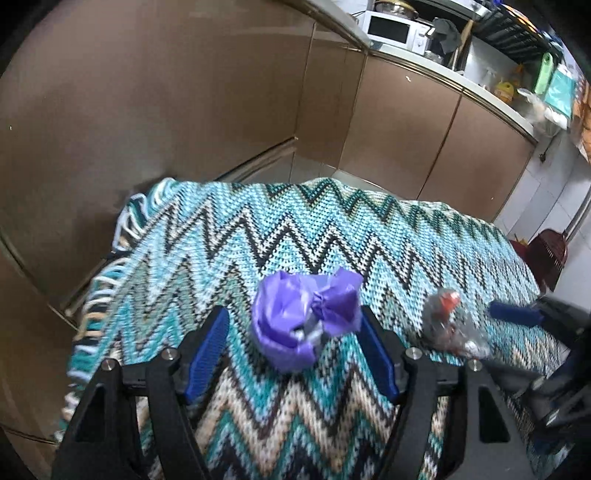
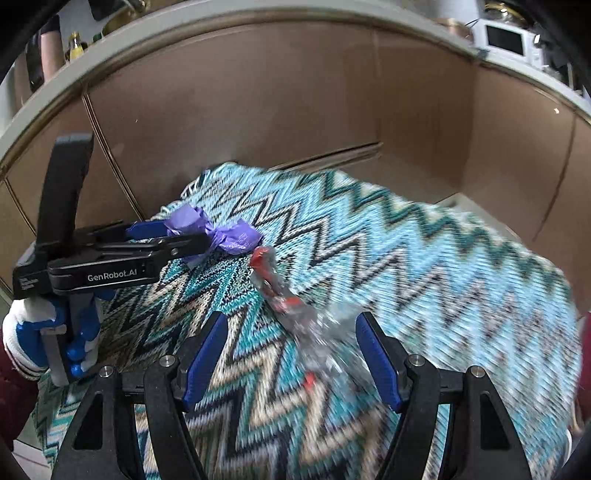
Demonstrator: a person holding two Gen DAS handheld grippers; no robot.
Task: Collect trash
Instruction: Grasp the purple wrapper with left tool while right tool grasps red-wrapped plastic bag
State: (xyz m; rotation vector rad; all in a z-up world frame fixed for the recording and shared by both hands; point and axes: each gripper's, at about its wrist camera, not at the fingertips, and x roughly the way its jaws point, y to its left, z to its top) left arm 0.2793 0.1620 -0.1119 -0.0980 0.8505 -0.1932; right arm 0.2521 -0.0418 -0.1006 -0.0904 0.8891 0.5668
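Observation:
A crumpled purple wrapper (image 1: 304, 319) lies on the zigzag knit cloth (image 1: 258, 236). My left gripper (image 1: 293, 321) is open with its blue fingers on either side of the wrapper. A crumpled clear plastic wrapper with red print (image 1: 448, 325) lies to its right. In the right wrist view my right gripper (image 2: 291, 328) is open around the near end of this clear wrapper (image 2: 314, 332). The purple wrapper (image 2: 214, 230) and the left gripper (image 2: 173, 236) show at the left there. The right gripper's finger (image 1: 517, 314) shows at the right of the left wrist view.
Brown cabinet fronts (image 1: 184, 92) stand close behind the cloth-covered table. A counter above holds a white microwave (image 1: 391, 27) and bottles. A dark red dustpan (image 1: 546, 254) stands on the floor at the right. A gloved hand (image 2: 44, 339) holds the left gripper.

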